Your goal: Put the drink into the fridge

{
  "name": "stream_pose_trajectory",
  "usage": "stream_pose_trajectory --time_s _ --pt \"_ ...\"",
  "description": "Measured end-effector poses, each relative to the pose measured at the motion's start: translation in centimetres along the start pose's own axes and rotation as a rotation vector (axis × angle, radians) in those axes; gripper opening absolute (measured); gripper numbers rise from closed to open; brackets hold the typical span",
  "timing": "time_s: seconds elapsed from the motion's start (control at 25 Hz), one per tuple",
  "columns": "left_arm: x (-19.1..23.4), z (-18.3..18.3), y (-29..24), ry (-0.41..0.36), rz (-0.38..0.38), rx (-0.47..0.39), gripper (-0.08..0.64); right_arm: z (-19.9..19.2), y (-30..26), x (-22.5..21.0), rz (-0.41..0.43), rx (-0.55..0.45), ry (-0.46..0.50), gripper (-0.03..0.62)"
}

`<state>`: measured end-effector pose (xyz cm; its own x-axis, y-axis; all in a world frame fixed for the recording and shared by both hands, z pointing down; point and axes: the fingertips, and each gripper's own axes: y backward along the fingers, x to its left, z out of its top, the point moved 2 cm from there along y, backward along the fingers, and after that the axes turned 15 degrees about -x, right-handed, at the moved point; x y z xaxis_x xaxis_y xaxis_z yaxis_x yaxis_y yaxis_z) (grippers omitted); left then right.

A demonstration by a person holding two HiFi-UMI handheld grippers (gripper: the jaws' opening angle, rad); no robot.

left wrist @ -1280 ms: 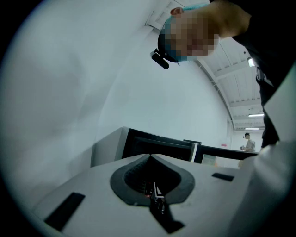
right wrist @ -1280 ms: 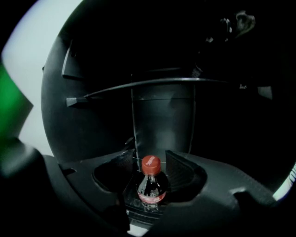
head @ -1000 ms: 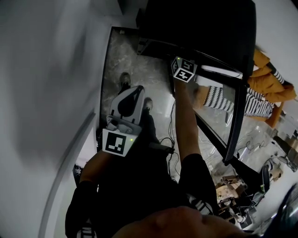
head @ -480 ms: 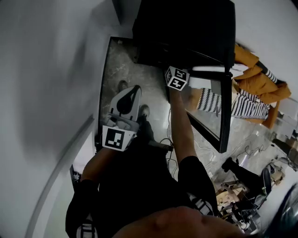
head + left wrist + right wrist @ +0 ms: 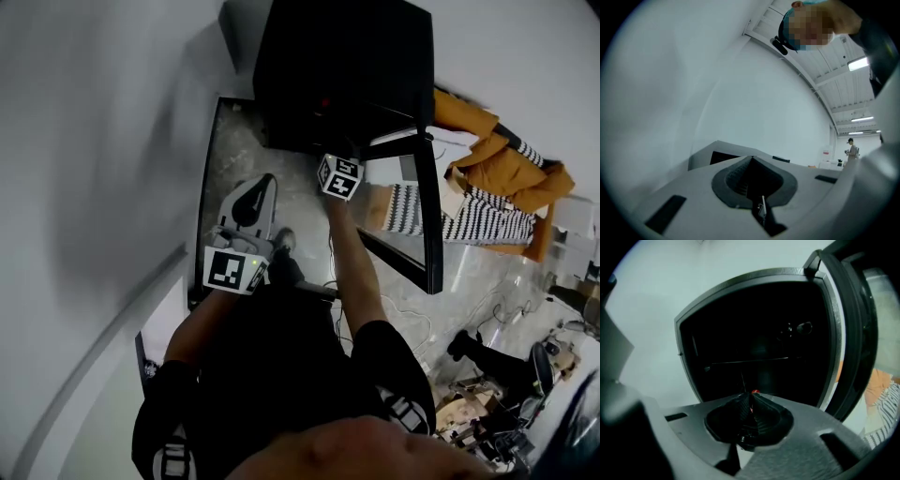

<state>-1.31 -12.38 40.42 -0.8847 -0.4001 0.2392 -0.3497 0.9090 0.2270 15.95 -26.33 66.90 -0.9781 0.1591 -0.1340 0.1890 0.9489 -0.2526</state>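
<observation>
The right gripper (image 5: 751, 401) has just closed empty before the open fridge (image 5: 347, 75), the left gripper (image 5: 752, 164) is shut and empty too, so I'd swing the door (image 5: 429, 206) closed slowly with 1 gripper.

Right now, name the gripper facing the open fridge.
The right gripper: it faces the open fridge, jaws just closing on nothing; the left gripper faces a white wall.

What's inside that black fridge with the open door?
A thin shelf crosses the black fridge's dark interior; two dim round shapes sit upper right. Whether a drink stands there, darkness hides.
</observation>
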Motion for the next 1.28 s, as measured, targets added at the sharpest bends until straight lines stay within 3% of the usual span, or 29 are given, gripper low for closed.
stream_pose_trajectory --time_s 0.52,0.68,1.08,1.28 --pt "-4.2 3.5 3.0 0.004 -0.003 -0.004 0.005 3.2 7.2 1.1 0.02 -0.012 -0.057 0.002" --pt "-5.6 3.1 5.1 -0.012 -0.018 -0.031 0.005 3.8 10.1 0.4 0.024 -0.021 -0.062 0.002" --pt "-8.8 3.3 8.7 -0.033 0.032 -0.019 0.005 3.1 17.2 -0.8 0.041 0.001 -0.105 0.002" --pt "-9.1 3.4 9.3 -0.036 0.029 -0.003 0.005 4.5 19.8 -0.5 0.041 -0.016 -0.1 0.002"
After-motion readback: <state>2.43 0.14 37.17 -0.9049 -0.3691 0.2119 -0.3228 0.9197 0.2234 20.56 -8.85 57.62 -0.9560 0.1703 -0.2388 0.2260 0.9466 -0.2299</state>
